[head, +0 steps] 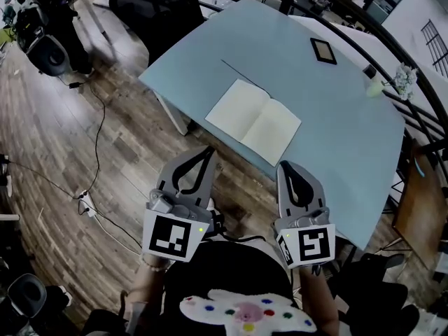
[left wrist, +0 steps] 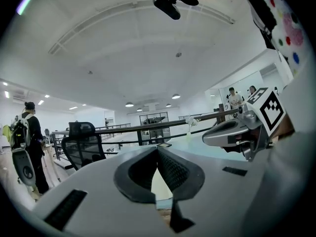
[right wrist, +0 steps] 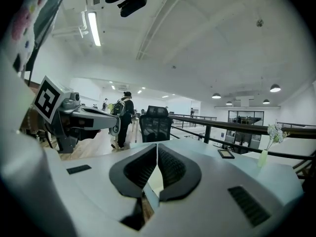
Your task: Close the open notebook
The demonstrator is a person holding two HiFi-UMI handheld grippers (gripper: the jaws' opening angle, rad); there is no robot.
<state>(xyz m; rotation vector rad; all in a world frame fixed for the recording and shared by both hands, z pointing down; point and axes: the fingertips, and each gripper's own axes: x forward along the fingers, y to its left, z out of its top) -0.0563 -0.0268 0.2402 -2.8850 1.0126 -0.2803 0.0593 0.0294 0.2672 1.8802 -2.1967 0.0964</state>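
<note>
The open notebook (head: 253, 121) lies flat with blank cream pages near the front edge of the light blue table (head: 336, 131). My left gripper (head: 208, 150) hovers just short of the table's edge, below the notebook's left page, jaws shut and empty. To its right my right gripper (head: 285, 165) is also shut and empty, just below the notebook's near corner. In the left gripper view the jaws (left wrist: 157, 148) meet tip to tip, and the right gripper (left wrist: 237, 132) shows beside them. The right gripper view shows its jaws (right wrist: 157, 146) pressed together, pointing over the table.
A small black-framed device (head: 323, 50) lies at the table's far side, with a pale bottle (head: 376, 87) and flowers (head: 404, 78) by the railing. An office chair (head: 157, 5) stands behind the table. A cable and power strip (head: 85, 203) lie on the wooden floor; a person (head: 42, 26) stands far left.
</note>
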